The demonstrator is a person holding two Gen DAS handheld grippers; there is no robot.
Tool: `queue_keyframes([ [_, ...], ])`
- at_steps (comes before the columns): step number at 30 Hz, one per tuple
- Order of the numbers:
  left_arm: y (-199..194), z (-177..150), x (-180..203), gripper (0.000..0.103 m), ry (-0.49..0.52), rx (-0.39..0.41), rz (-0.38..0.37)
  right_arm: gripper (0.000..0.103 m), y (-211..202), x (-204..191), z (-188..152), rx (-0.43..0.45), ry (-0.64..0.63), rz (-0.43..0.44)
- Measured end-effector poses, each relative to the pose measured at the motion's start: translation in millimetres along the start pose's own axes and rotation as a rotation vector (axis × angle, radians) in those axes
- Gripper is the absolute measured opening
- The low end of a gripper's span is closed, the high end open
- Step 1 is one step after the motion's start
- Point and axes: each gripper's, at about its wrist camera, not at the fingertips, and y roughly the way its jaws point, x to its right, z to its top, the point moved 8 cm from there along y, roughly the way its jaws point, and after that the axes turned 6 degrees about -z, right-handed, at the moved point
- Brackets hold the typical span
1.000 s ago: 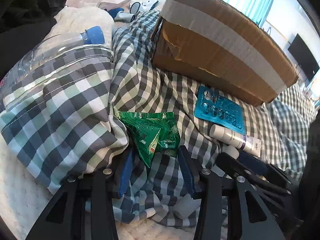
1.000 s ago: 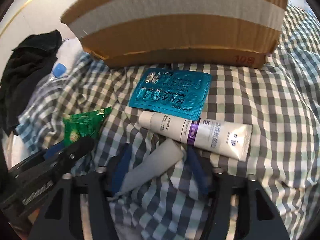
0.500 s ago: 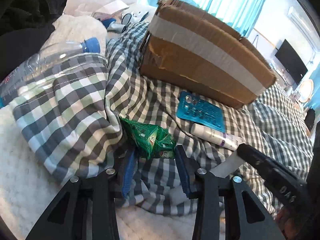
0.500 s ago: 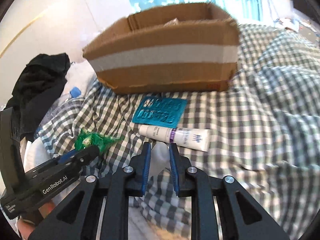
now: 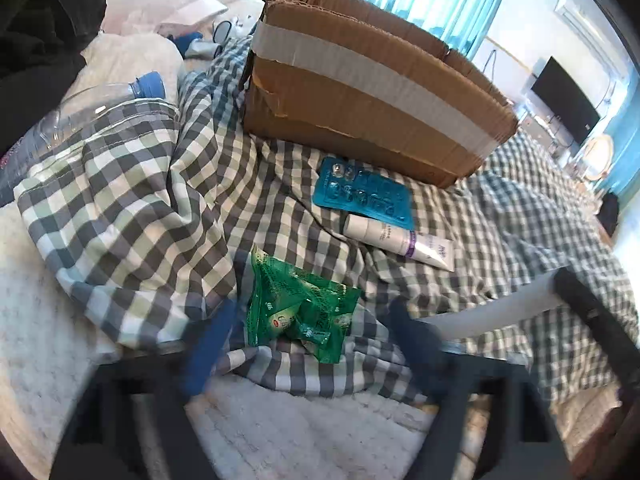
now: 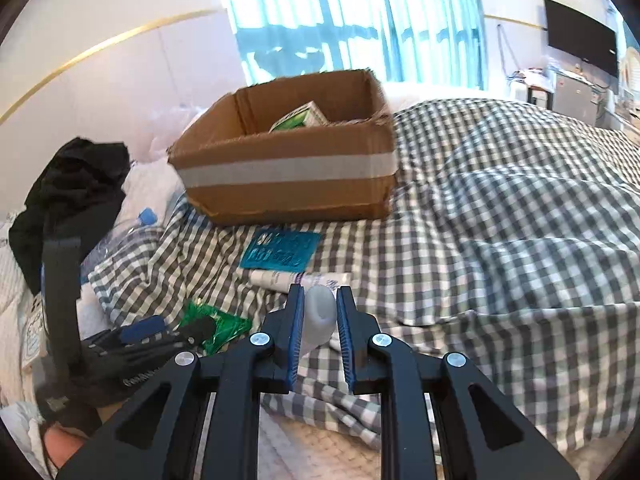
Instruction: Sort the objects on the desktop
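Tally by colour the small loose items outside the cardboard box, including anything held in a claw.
Green: 1, the snack packet
Teal: 1, the blister pack
White: 2, the cream tube and the small bottle pinched in the right claw
Total: 4

The right gripper (image 6: 318, 312) has closed on the white bottle (image 6: 317, 322) and lifted it off the checked cloth (image 6: 500, 240). The left gripper (image 5: 308, 340) had squeezed the green packet (image 5: 300, 312); its jaws are opening around it.

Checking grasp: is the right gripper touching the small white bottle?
Touching. The right wrist view shows the right gripper with both blue pads pressed against the small white bottle.
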Motion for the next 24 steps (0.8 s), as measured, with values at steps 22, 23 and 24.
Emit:
queue_keyframes([
  [22,28,-6,19,0.047,0.195,-0.001,0.105,0.016,10,11,-4,-0.023,0.039,0.02],
  [23,22,-5,21,0.047,0.195,0.013,0.094,0.016,8,10,-3,-0.02,0.037,0.02],
  [24,14,-4,23,0.047,0.193,0.028,0.081,0.016,5,9,-3,-0.02,0.034,0.024],
])
